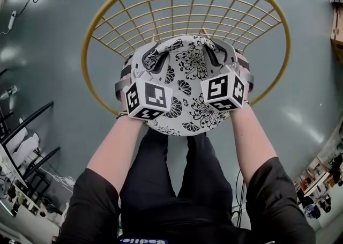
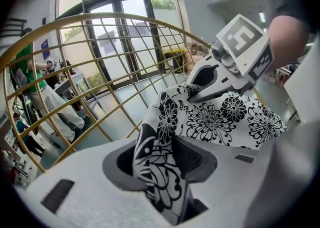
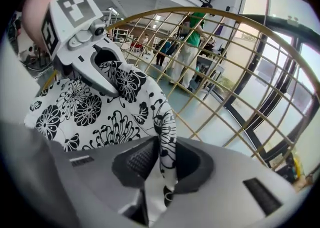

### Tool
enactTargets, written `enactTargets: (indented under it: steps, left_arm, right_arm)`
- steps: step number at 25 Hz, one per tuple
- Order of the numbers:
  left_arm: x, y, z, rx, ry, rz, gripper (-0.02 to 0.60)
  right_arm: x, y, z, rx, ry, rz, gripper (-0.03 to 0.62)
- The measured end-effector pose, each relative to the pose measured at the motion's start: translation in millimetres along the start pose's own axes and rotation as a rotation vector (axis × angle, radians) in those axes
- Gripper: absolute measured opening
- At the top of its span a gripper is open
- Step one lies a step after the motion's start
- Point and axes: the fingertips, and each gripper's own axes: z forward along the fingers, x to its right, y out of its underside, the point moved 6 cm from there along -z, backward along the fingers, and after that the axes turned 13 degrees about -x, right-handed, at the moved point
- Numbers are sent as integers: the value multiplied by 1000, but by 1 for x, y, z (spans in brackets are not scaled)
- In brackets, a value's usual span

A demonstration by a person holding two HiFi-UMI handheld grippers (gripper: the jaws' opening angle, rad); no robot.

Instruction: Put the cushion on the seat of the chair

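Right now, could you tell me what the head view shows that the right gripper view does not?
Head view only: the person's forearms and black trousers. Right gripper view only: the right gripper pinching the edge of the black-and-white floral cushion, and people standing in the background. Both: the round gold wire chair, that cushion and the left gripper.

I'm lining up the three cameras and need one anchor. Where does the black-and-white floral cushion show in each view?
Head view: the cushion is at the centre, just below the curved backrest.
Left gripper view: it spans centre to right, with one fold dropping between the jaws of the left gripper.
Right gripper view: it lies left and centre, with a fold between the jaws of the right gripper.
Shared landmark: the gold wire chair back, behind the cushion in all three.
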Motion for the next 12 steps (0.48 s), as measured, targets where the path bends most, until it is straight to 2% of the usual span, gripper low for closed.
enactTargets:
  steps: [3, 5, 8, 12]
  left_arm:
    - [-5, -2, 3, 7, -33, 5, 197]
    - [-6, -1, 3, 15, -49, 14, 214]
    - [-6, -1, -2, 28, -64, 10, 255]
    - [-6, -6, -24, 28, -63, -15, 261]
  right_arm:
    - [4, 1, 5, -8, 53, -6, 115]
    - [6, 1, 7, -5, 79, 5, 157]
    - [6, 1, 3, -2, 88, 12, 173]
    - [9, -1, -22, -2, 81, 16, 175]
